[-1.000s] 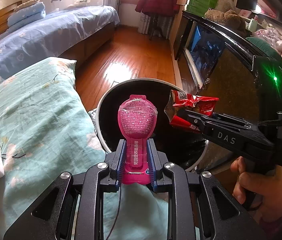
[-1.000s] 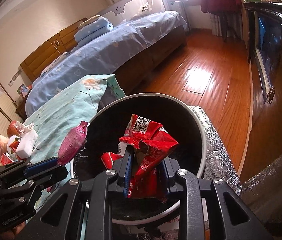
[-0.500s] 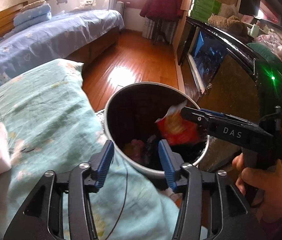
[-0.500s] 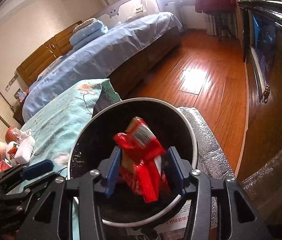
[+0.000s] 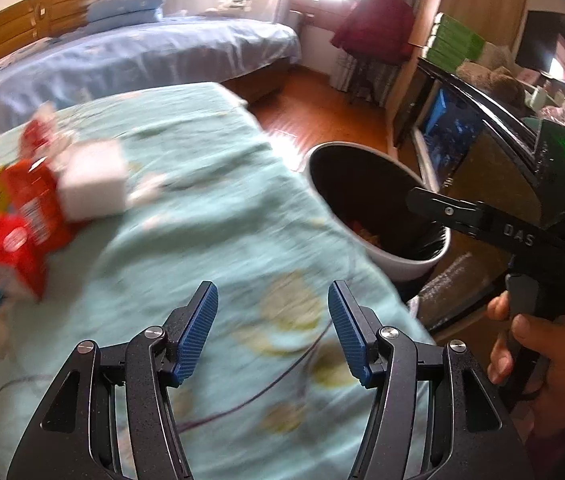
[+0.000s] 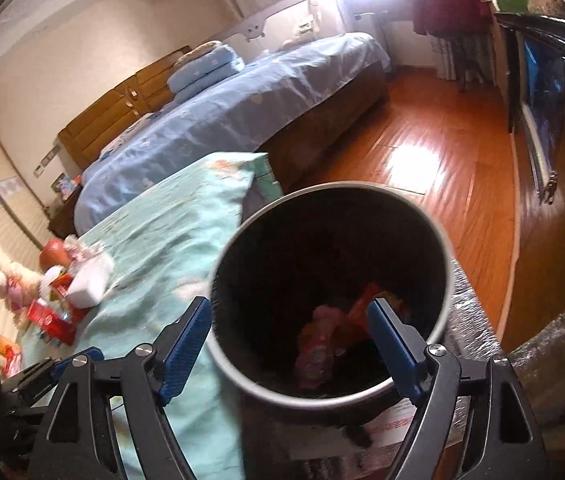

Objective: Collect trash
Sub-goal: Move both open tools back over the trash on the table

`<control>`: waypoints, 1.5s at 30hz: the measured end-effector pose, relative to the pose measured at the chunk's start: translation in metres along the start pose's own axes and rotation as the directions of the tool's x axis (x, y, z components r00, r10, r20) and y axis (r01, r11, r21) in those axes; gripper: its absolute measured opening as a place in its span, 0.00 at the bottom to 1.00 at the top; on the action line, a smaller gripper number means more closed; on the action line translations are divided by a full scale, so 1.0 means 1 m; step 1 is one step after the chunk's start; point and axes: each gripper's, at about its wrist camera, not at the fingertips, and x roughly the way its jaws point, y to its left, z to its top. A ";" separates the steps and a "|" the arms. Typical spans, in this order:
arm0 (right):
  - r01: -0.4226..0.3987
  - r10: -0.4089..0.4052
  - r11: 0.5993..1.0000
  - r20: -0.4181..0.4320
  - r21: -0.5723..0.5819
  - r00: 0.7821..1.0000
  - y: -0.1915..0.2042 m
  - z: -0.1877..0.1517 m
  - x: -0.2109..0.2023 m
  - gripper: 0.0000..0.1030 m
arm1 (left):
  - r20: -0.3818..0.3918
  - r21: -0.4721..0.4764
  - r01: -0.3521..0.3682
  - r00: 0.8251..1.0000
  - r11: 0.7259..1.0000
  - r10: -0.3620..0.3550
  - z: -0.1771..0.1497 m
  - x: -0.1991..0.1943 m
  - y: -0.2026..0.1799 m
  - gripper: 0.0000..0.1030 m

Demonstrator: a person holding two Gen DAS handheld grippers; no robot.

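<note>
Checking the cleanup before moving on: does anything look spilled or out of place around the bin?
Nothing is spilled by the bin; a pink wrapper lies inside. What stands out is the heap of litter on the teal bedspread, not yet collected.

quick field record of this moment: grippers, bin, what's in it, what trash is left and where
left gripper: jaws opening, nothing between them, over the teal blanket
right gripper: jaws opening, nothing between them, above the bin
bin: round, dark inside, beside the blanket's edge
in bin: pink wrapper and red wrapper at the bottom
left to collect: red snack packets in a pile with a white block on the blanket
</note>
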 end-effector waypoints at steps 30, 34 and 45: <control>-0.228 0.198 0.947 -0.150 -0.225 0.969 0.164 -0.058 0.028 0.79 | 0.040 -0.308 -0.204 0.973 0.929 0.227 -0.066 -0.083 0.166 0.56; -0.253 0.213 0.933 -0.174 -0.254 0.961 0.184 -0.062 0.034 0.79 | 0.043 -0.330 -0.213 0.970 0.919 0.240 -0.065 -0.090 0.187 0.56; -0.321 0.260 0.887 -0.214 -0.333 0.942 0.225 -0.065 0.055 0.79 | 0.049 -0.322 -0.213 0.969 0.923 0.240 -0.039 -0.087 0.228 0.56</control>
